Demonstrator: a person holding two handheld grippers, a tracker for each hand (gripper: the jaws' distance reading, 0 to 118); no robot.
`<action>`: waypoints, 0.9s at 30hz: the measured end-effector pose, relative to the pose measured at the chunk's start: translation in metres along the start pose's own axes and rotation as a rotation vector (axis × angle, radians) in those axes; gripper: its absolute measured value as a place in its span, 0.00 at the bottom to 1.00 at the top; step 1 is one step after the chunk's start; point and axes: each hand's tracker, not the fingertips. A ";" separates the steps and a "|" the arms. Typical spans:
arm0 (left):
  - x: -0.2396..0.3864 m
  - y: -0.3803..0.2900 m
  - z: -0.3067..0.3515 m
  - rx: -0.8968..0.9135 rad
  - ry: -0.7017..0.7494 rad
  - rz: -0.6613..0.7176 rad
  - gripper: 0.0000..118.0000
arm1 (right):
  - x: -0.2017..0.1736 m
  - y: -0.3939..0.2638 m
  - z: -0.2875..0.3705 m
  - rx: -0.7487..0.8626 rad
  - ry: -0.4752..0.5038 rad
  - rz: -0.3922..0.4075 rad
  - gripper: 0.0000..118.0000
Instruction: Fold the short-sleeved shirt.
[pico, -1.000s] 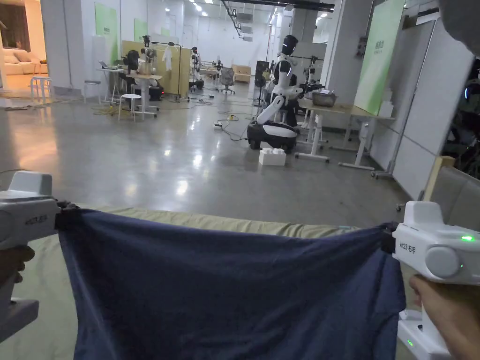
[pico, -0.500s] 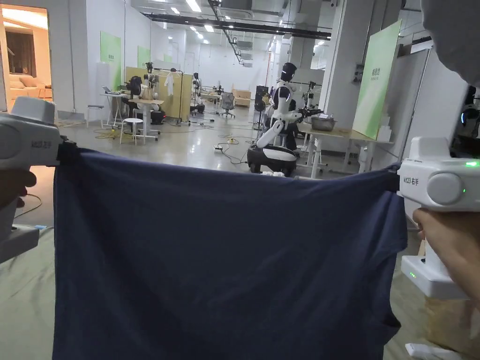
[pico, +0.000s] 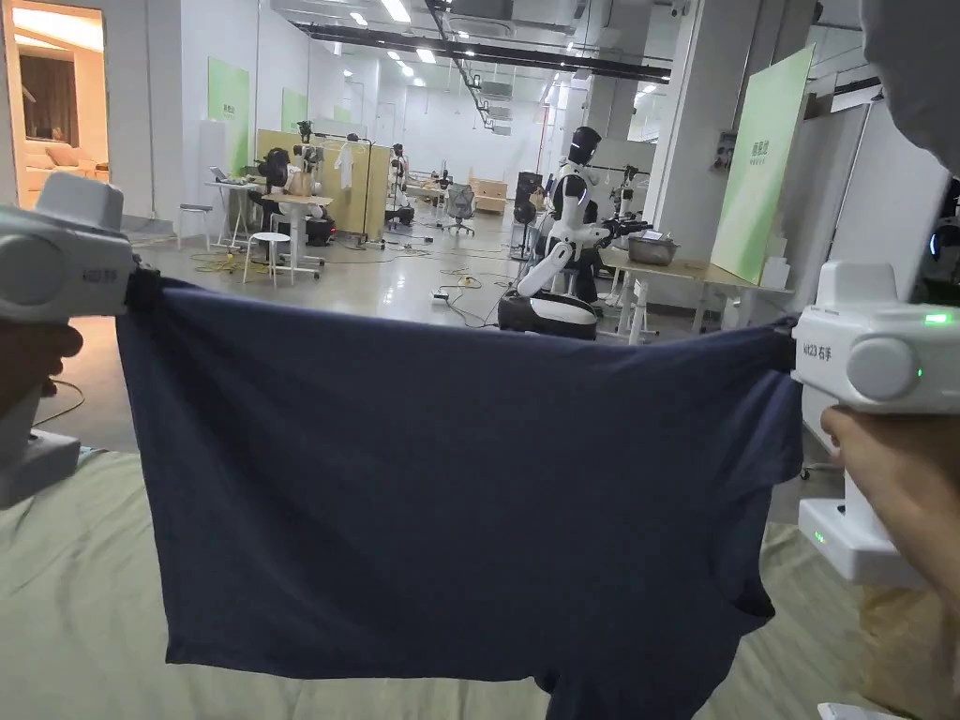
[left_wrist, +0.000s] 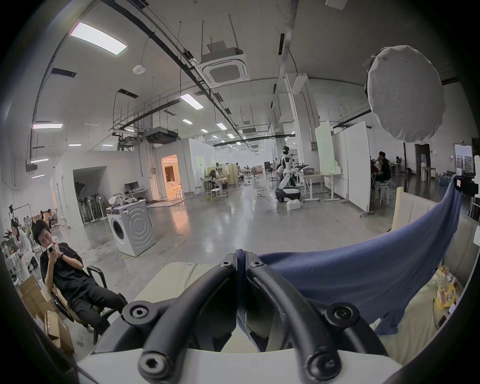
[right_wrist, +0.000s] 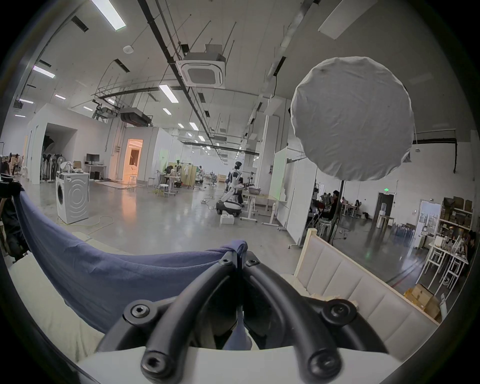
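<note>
- Item: short-sleeved shirt (pico: 450, 487), navy, held up in the air as a flat sheet across centre of head view; top edge stretched taut side to side, a sleeve hanging at lower right of frame
- Left gripper (pico: 131, 281), upper left of head view: jaws clenched on one top corner of shirt; in left gripper view (left_wrist: 240, 259) cloth is pinched between both jaws at lower centre, the rest running off to right of frame
- Right gripper (pico: 783, 352), right middle of head view: jaws clenched on the other top corner; in right gripper view (right_wrist: 237, 256) a tuft of cloth pokes out past the closed tips, shirt (right_wrist: 104, 267) sweeping to left of frame
- Surface: bed (pico: 75, 600) w/ pale green cover, bottom of head view, under the hanging hem; hem seems clear of it or only just brushing, can't tell which
- Change vs 1 s ago: shirt was low w/ top edge near the bed; raised since; vs 0.5 s ago the bottom hem now shows above the cover, left side highest
- Meaning (judged): shirt shaken out & spread, no fold made yet; task at early stage
- Next (judged): lay it flat on bed, keep top edge taut so body & sleeves land unwrinkled
- Risk (judged): hanging sleeve may tuck under on landing
- Background: humanoid robot (pico: 567, 234) upper centre, not involved
</note>
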 end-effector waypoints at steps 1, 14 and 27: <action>0.001 -0.011 -0.002 -0.011 -0.003 0.001 0.04 | -0.002 -0.010 -0.001 -0.016 0.005 -0.001 0.02; 0.006 -0.148 0.037 -0.113 -0.069 0.109 0.04 | -0.004 -0.129 0.041 -0.128 0.062 0.014 0.02; -0.009 -0.197 0.101 -0.159 -0.126 0.153 0.04 | -0.003 -0.193 0.183 -0.202 0.095 0.066 0.02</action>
